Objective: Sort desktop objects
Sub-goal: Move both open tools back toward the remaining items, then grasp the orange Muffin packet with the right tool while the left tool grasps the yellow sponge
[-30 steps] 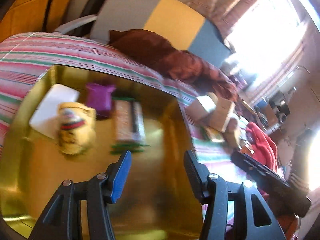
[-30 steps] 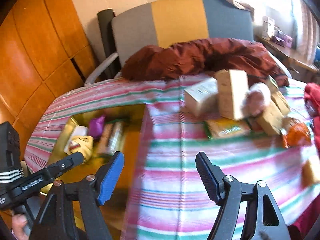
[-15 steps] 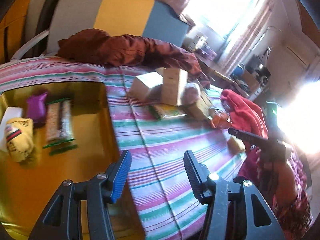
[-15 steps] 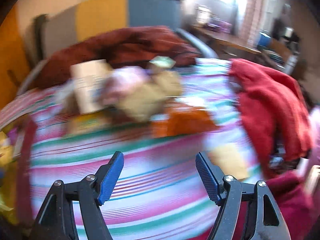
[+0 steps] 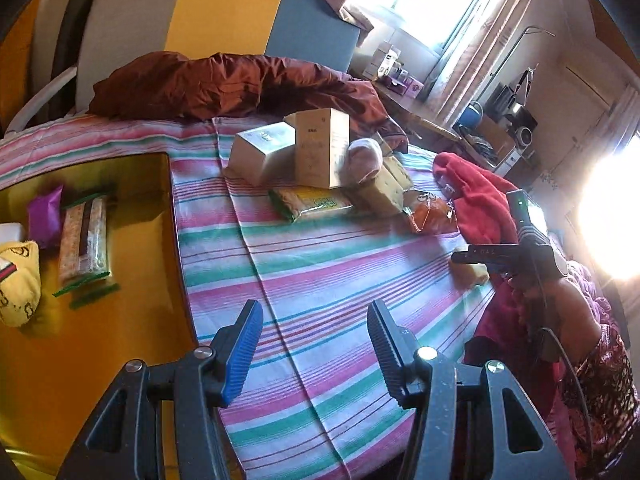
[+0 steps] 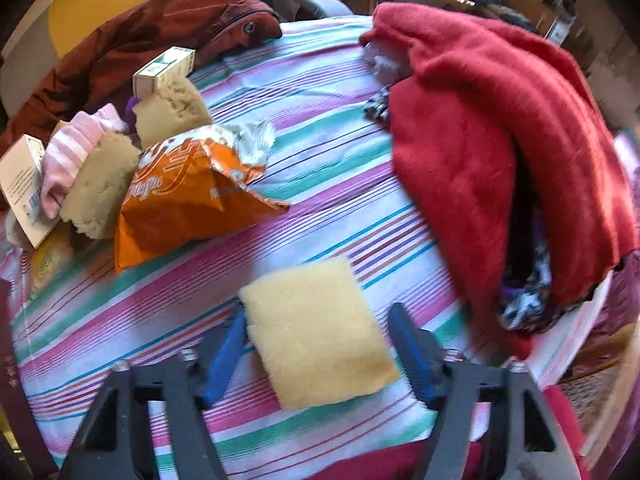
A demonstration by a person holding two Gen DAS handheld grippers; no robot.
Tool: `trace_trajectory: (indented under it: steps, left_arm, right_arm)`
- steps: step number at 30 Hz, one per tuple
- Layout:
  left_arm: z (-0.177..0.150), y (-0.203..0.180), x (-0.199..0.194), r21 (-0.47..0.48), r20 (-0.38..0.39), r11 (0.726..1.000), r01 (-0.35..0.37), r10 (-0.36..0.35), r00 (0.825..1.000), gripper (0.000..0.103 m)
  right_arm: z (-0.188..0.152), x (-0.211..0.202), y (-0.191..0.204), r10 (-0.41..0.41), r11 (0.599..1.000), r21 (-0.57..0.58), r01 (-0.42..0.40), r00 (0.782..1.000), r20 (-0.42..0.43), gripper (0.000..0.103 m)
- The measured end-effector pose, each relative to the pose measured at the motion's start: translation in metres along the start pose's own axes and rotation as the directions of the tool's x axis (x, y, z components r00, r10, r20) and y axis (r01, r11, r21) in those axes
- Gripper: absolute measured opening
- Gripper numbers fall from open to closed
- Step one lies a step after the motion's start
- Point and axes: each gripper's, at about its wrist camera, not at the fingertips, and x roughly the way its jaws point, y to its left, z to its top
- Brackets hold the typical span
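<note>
- Landmark: yellow sponge (image 6: 316, 332), flat on the striped cloth (image 6: 328, 184) covering the tabletop; its near corner sits low in the right wrist view, its edges softened by blur.
- Right gripper (image 6: 320, 344): pointed steeply down over the sponge, fingers (image 6: 226, 344) closing, one on each side of it; the left one is right at the sponge's edge, the right one stands apart from it. Whether either pad presses yet is hard to make out. In the left wrist view this gripper (image 5: 480, 254) hides most of the sponge.
- Left gripper (image 5: 312, 348): fingers apart with nothing between them, above bare cloth well apart from the sponge.
- Orange snack bag (image 6: 188, 196): near the sponge, beyond it and to its left, torn top crumpled.
- Two tan sponge blocks (image 6: 104, 188): behind the bag, partly covered by it.
- Pink striped sock (image 6: 72, 156) and cardboard boxes (image 6: 24, 184): farther left of the sponge, boxes cut by the frame edge.
- Red fleece (image 6: 500, 140): heaped to the right of the sponge; patterned fabric beneath it is mostly hidden.
- Gold tray (image 5: 132, 264): well apart from the sponge, across the cloth; holds a purple packet (image 5: 44, 216), a wrapped bar (image 5: 84, 240) and a yellow pouch (image 5: 18, 280) cut off at the edge.
- Brown jacket (image 5: 224, 84): far edge of the tabletop, behind the boxes.
</note>
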Motion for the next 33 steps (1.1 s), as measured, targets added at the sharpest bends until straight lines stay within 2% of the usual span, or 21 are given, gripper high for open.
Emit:
trace_trajectory:
  steps: [1,2,5,6,7,8,9,10,12,15,18,21,24,27,28,30,33]
  left_arm:
    - [-0.001,0.000,0.000,-0.004,0.001,1.000,-0.006,0.006,1.000,0.055]
    - [0.000,0.001,0.000,-0.008,0.001,1.000,-0.007,0.007,1.000,0.055]
    - [0.000,0.001,0.003,-0.019,-0.001,1.000,-0.008,0.008,1.000,0.055]
    - [0.001,0.000,0.005,-0.020,-0.004,1.000,-0.009,0.009,1.000,0.055]
    - [0.001,-0.001,0.007,-0.019,-0.010,1.000,-0.007,0.007,1.000,0.055]
    - [0.001,-0.002,0.008,-0.017,-0.013,1.000,-0.007,0.006,1.000,0.055]
    - [0.001,-0.004,0.009,-0.013,-0.016,1.000,-0.008,0.008,1.000,0.055]
    - [0.000,-0.005,0.010,-0.007,-0.018,1.000,-0.012,0.012,1.000,0.055]
    - [-0.001,-0.007,0.013,-0.002,-0.027,1.000,-0.017,0.017,0.999,0.055]
    - [-0.003,-0.008,0.016,0.001,-0.036,1.000,-0.024,0.024,0.999,0.055]
    - [-0.004,-0.013,0.020,0.009,-0.047,1.000,-0.027,0.027,0.998,0.055]
    - [-0.003,-0.018,0.025,0.022,-0.061,0.999,-0.029,0.030,0.998,0.055]
    - [-0.002,-0.026,0.031,0.046,-0.076,0.998,-0.032,0.036,0.996,0.055]
    - [-0.001,-0.034,0.036,0.068,-0.089,0.997,-0.027,0.033,0.995,0.055]
    - [0.000,-0.038,0.039,0.078,-0.095,0.997,-0.027,0.034,0.995,0.055]
    - [0.000,-0.046,0.044,0.097,-0.107,0.995,-0.015,0.025,0.994,0.055]
    - [0.001,-0.056,0.058,0.115,-0.130,0.993,-0.003,0.018,0.991,0.055]
  right_arm:
    - [-0.001,-0.002,0.003,-0.010,1.000,-0.015,0.010,1.000,0.008,0.061]
    - [-0.003,-0.006,0.008,0.014,1.000,-0.027,-0.014,1.000,0.018,0.061]
    - [-0.012,-0.019,0.028,0.180,0.983,-0.035,-0.180,0.983,0.023,0.061]
    - [-0.015,-0.024,0.037,0.228,0.972,-0.057,-0.226,0.973,0.023,0.063]
    - [-0.019,-0.032,0.053,0.315,0.944,-0.112,-0.311,0.949,0.020,0.065]
    - [-0.021,-0.037,0.062,0.361,0.923,-0.148,-0.354,0.932,0.019,0.068]
    - [-0.024,-0.045,0.071,0.394,0.905,-0.190,-0.381,0.919,0.033,0.078]
    - [-0.025,-0.055,0.077,0.387,0.905,-0.222,-0.363,0.919,0.078,0.092]
    - [-0.021,-0.071,0.074,0.321,0.936,-0.216,-0.277,0.925,0.203,0.103]
    - [0.001,-0.067,0.052,0.233,0.972,-0.103,-0.212,0.931,0.279,0.103]
    - [0.030,-0.042,0.024,0.210,0.974,0.039,-0.225,0.950,0.232,0.103]
    - [0.047,-0.024,0.019,0.214,0.969,0.080,-0.235,0.954,0.208,0.103]
    - [0.056,-0.009,0.035,0.246,0.967,0.020,-0.252,0.956,0.156,0.103]
    - [0.060,0.008,0.045,0.183,0.983,-0.046,-0.178,0.976,0.117,0.102]
    - [0.058,0.012,0.049,0.159,0.986,-0.077,-0.151,0.981,0.113,0.097]
    - [0.053,0.014,0.049,0.176,0.980,-0.114,-0.165,0.979,0.099,0.085]
    - [0.045,0.006,0.042,0.179,0.976,-0.147,-0.161,0.977,0.117,0.077]
